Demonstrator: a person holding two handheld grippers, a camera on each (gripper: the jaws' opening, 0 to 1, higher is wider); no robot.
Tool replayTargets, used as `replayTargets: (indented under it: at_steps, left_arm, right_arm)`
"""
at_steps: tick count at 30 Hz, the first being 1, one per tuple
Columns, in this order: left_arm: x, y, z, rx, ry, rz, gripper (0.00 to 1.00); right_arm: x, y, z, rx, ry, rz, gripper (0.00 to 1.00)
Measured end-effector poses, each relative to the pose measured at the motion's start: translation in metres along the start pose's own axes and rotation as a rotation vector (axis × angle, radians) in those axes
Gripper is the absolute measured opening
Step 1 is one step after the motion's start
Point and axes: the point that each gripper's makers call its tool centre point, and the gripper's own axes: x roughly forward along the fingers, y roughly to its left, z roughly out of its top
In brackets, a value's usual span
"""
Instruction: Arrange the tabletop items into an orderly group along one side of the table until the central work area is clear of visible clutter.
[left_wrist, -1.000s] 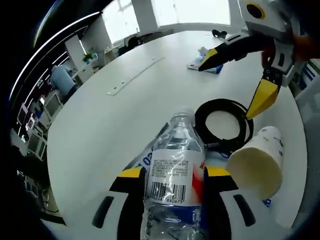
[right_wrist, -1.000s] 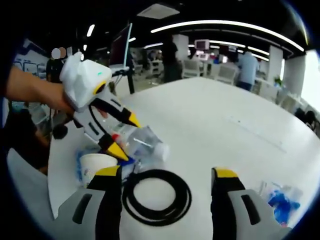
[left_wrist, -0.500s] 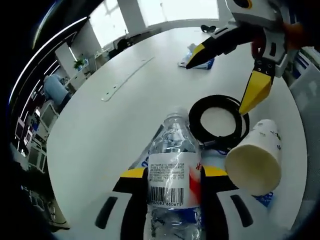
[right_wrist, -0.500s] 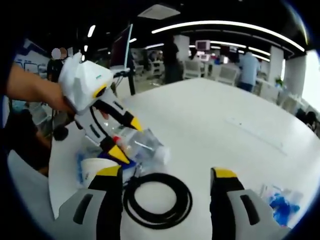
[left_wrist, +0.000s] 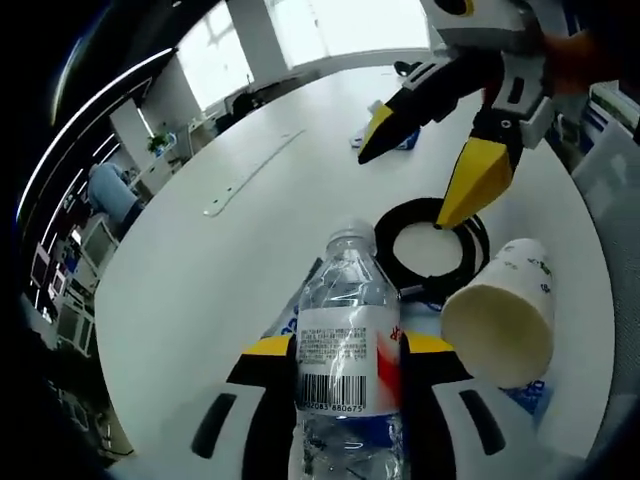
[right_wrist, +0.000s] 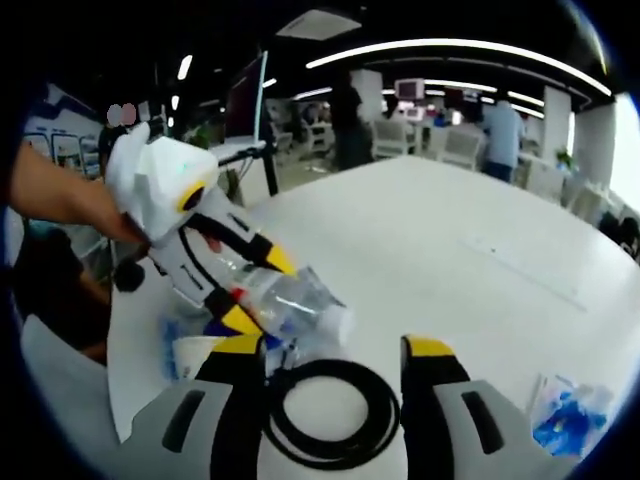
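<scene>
My left gripper (left_wrist: 348, 346) is shut on a clear water bottle (left_wrist: 348, 330) with a white, red and blue label, cap pointing away. Beside it on the white table (left_wrist: 200, 260) lie a black cable coil (left_wrist: 386, 245) and a tipped paper cup (left_wrist: 500, 322). My right gripper (left_wrist: 410, 180) hangs open above the coil's far side. In the right gripper view, my right gripper (right_wrist: 334, 346) is open just above the coil (right_wrist: 385, 420). The left gripper (right_wrist: 260, 291) holds the bottle (right_wrist: 300, 298) tilted over the cup (right_wrist: 195, 355).
A blue and white packet (right_wrist: 565, 412) lies on the table to the right of the coil. A flat blue item (left_wrist: 290, 322) sits under the bottle. A long white strip (left_wrist: 250, 175) runs across the far tabletop. Office desks and people stand beyond.
The right gripper has come closer over the coil and its jaws have narrowed a little. The left gripper still holds the bottle, now tilted slightly more toward the coil.
</scene>
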Motion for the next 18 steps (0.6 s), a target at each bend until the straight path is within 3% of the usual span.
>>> replayTargets:
  at_steps: [4,18]
  left_arm:
    - [-0.003,0.0,0.002,-0.011,-0.024,0.004,0.38]
    - [-0.014,-0.004,0.015,-0.005,-0.131,0.005,0.38]
  right_arm:
    - [0.006,0.003,0.0,0.017,0.006,0.014,0.48]
    - [0.011,0.006,0.013,0.232,-0.028,0.05,0.28]
